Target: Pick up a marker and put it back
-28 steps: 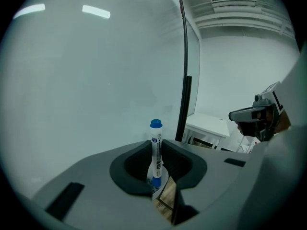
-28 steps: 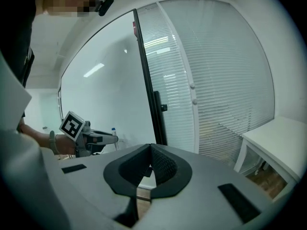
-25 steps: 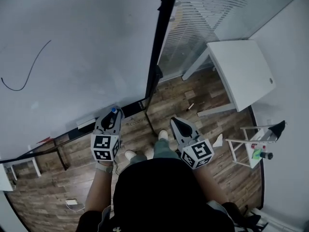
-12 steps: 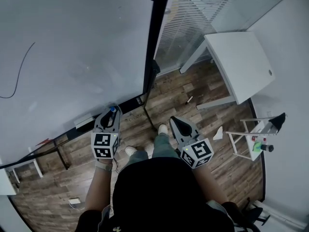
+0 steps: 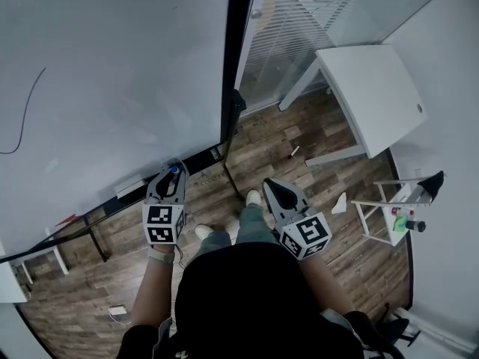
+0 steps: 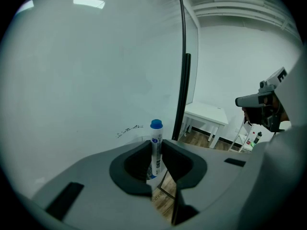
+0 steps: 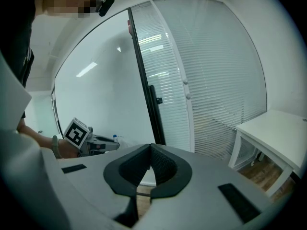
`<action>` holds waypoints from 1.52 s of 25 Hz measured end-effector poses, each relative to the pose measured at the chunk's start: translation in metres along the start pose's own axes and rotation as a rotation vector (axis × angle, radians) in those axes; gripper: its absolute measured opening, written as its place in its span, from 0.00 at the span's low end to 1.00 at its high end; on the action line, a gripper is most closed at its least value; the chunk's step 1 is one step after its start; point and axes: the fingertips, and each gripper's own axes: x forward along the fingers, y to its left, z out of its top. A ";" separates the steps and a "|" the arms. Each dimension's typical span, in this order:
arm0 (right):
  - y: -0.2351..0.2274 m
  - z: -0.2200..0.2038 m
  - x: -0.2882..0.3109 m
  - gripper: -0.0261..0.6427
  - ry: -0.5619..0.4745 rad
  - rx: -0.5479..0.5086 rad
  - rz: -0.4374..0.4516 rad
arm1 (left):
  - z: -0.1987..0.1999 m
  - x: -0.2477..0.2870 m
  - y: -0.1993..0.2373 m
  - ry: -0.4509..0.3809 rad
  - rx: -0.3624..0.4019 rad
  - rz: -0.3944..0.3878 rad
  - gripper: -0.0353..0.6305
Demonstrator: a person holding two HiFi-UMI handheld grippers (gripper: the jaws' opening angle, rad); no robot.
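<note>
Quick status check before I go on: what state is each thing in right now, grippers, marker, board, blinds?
left gripper: shut on the marker.
marker: upright between the left jaws, blue cap on.
right gripper: shut, nothing between its jaws.
whiteboard: mostly blank, one curved black line near its left side.
blinds: lowered.

We can't read any text here. Marker (image 6: 156,140) has a white label with blue print, too small for us to make out. Left gripper's cube (image 5: 163,225) and right gripper's cube (image 5: 307,236) carry black-and-white square codes, no letters or numbers. Small dark scribble (image 6: 128,129) on whiteboard (image 6: 86,80), illegible to us.
</note>
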 end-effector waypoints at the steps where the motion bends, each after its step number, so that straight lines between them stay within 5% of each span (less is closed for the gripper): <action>1: 0.001 0.000 0.000 0.08 0.001 -0.001 0.002 | 0.000 0.000 0.000 0.000 0.002 0.003 0.18; 18: 0.011 0.013 0.009 0.08 -0.008 -0.037 0.079 | 0.012 -0.021 0.004 -0.034 -0.019 0.073 0.23; 38: 0.101 0.035 0.060 0.08 0.012 -0.168 0.412 | 0.007 -0.123 0.034 -0.125 -0.133 0.312 0.20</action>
